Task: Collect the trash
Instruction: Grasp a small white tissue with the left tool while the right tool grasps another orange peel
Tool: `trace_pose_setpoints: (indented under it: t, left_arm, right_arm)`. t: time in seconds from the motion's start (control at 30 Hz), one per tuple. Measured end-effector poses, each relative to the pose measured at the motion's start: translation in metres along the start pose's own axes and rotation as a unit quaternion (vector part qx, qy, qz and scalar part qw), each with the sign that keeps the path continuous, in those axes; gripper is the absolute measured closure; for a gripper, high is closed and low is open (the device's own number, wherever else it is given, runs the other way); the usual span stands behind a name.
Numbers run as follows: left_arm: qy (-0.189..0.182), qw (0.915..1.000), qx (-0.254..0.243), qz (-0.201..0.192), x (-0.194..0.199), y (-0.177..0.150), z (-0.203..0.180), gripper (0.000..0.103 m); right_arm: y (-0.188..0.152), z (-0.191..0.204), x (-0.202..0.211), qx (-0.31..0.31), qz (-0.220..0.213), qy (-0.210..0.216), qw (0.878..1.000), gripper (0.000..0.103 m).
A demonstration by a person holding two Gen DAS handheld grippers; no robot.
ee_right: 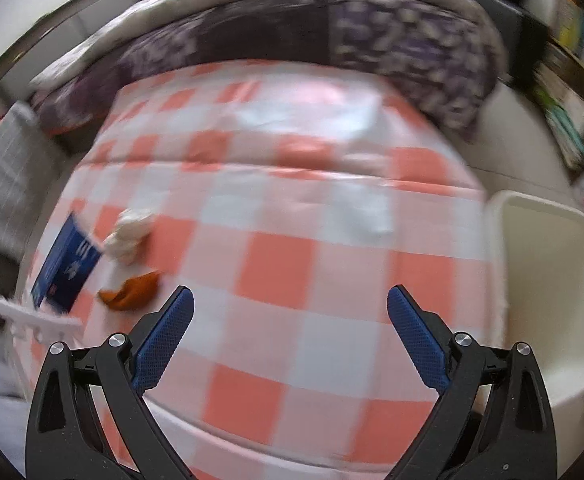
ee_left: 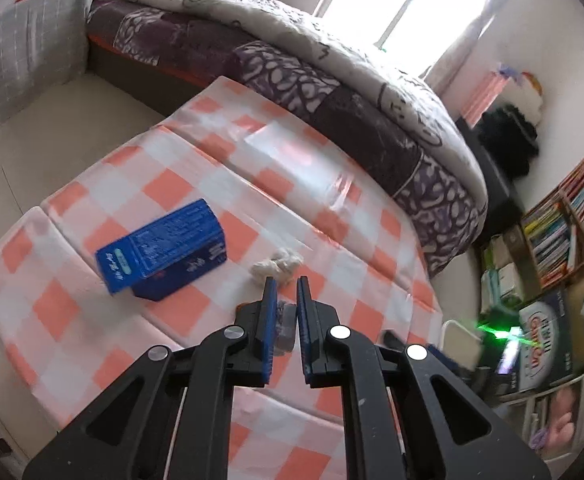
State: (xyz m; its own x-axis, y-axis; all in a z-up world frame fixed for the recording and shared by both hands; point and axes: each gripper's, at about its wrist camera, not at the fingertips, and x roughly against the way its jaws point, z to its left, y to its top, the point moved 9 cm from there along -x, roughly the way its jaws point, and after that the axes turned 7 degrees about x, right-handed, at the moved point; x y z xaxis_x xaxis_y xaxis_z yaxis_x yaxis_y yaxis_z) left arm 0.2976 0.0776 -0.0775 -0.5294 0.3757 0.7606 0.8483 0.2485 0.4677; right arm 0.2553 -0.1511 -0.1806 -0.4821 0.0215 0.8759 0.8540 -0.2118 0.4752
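Observation:
My left gripper (ee_left: 286, 284) hangs above the orange-and-white checked mat (ee_left: 220, 184), shut on a small crumpled clear wrapper (ee_left: 285, 328) that shows between its blue pads. Just beyond its tips a crumpled white tissue (ee_left: 278, 264) lies on the mat, and a blue carton (ee_left: 164, 248) lies on its side to the left. My right gripper (ee_right: 290, 300) is open over the mat (ee_right: 276, 264) with nothing between its fingers. In its blurred view the tissue (ee_right: 130, 236), an orange peel (ee_right: 132, 292) and the blue carton (ee_right: 66, 268) lie at the left. A white bin (ee_right: 543, 280) stands at the mat's right edge.
A bed with a purple patterned quilt (ee_left: 331, 92) borders the mat's far side. A grey checked cushion (ee_left: 24, 52) is at the left. Bookshelves (ee_left: 571, 216) and boxes (ee_left: 543, 344) crowd the right wall. A white rack (ee_right: 20, 316) sits at the mat's left edge.

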Motion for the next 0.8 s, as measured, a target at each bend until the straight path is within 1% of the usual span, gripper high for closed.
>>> trace_pose_setpoints:
  t: [0.1, 0.17, 0.27, 0.4, 0.43, 0.47, 0.5, 0.53, 0.57, 0.6, 0.63, 0.67, 0.7, 0.8]
  left_arm:
    - [0.011, 0.9998, 0.018, -0.006, 0.006, 0.004, 0.019, 0.093]
    - [0.019, 0.9994, 0.026, -0.013, 0.011, 0.008, 0.031, 0.093]
    - [0.014, 0.9990, 0.034, -0.023, 0.023, 0.015, 0.043, 0.093]
    - [0.002, 0.9983, 0.044, -0.037, 0.038, 0.023, 0.051, 0.093]
    - [0.001, 0.9983, 0.044, -0.038, 0.040, 0.024, 0.051, 0.093]
    - [0.001, 0.9983, 0.043, -0.038, 0.040, 0.024, 0.052, 0.093]
    - [0.003, 0.9984, 0.041, -0.039, 0.041, 0.024, 0.052, 0.093]
    - [0.006, 0.9984, 0.041, -0.039, 0.040, 0.024, 0.053, 0.093]
    - [0.008, 0.9984, 0.040, -0.038, 0.040, 0.025, 0.054, 0.093]
    - [0.009, 0.9984, 0.041, -0.037, 0.038, 0.024, 0.055, 0.093]
    - [0.009, 0.9983, 0.043, -0.037, 0.038, 0.025, 0.056, 0.093]
    - [0.009, 0.9983, 0.046, -0.036, 0.038, 0.025, 0.057, 0.093]
    - [0.007, 0.9981, 0.049, -0.037, 0.038, 0.026, 0.059, 0.093]
    - [0.005, 0.9977, 0.053, -0.042, 0.041, 0.028, 0.059, 0.093]
  right_arm:
    - [-0.002, 0.033, -0.016, 0.025, 0.005, 0.021, 0.999, 0.010]
    - [-0.003, 0.055, -0.025, 0.039, 0.009, 0.041, 0.998, 0.012]
    - [-0.003, 0.089, -0.036, 0.067, 0.002, 0.063, 0.996, 0.016]
    - [-0.010, 0.118, -0.051, 0.084, 0.007, 0.069, 0.994, 0.016]
    - [-0.010, 0.124, -0.055, 0.093, 0.007, 0.065, 0.994, 0.018]
    - [-0.011, 0.127, -0.059, 0.103, 0.007, 0.058, 0.993, 0.027]
    - [-0.011, 0.129, -0.060, 0.113, 0.003, 0.049, 0.992, 0.032]
    - [-0.009, 0.131, -0.060, 0.127, -0.007, 0.039, 0.991, 0.047]
    - [-0.008, 0.132, -0.060, 0.133, -0.011, 0.040, 0.990, 0.055]
    - [-0.007, 0.132, -0.060, 0.130, -0.011, 0.045, 0.990, 0.060]
    - [-0.006, 0.131, -0.059, 0.124, -0.009, 0.053, 0.991, 0.083]
    - [-0.007, 0.129, -0.058, 0.120, -0.007, 0.058, 0.991, 0.089]
    - [-0.005, 0.126, -0.057, 0.113, -0.006, 0.064, 0.992, 0.091]
    - [-0.001, 0.119, -0.049, 0.094, -0.016, 0.069, 0.993, 0.093]
